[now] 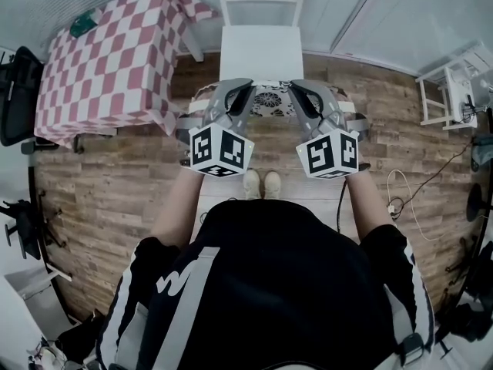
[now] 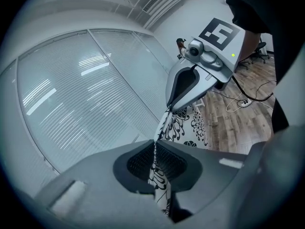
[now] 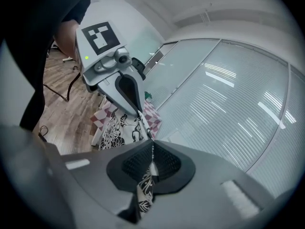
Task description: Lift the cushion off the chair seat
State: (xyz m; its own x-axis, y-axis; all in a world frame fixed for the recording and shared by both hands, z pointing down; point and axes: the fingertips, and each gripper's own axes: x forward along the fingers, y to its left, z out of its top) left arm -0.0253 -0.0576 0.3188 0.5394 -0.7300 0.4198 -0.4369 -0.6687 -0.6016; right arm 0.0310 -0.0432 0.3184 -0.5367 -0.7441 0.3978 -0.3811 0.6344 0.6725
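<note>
Most of cushion (image 1: pixel 269 100) hidden behind left gripper (image 1: pixel 246 91) and right gripper (image 1: pixel 297 91).

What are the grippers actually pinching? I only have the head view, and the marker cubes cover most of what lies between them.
Observer: In the left gripper view, the left gripper is shut on a thin edge of the black-and-white floral cushion.
Operator: And the other side, same grip?
Observer: Yes. In the right gripper view, the right gripper is shut on the cushion's edge too, with a strip of the floral fabric poking out below its jaws.
</note>
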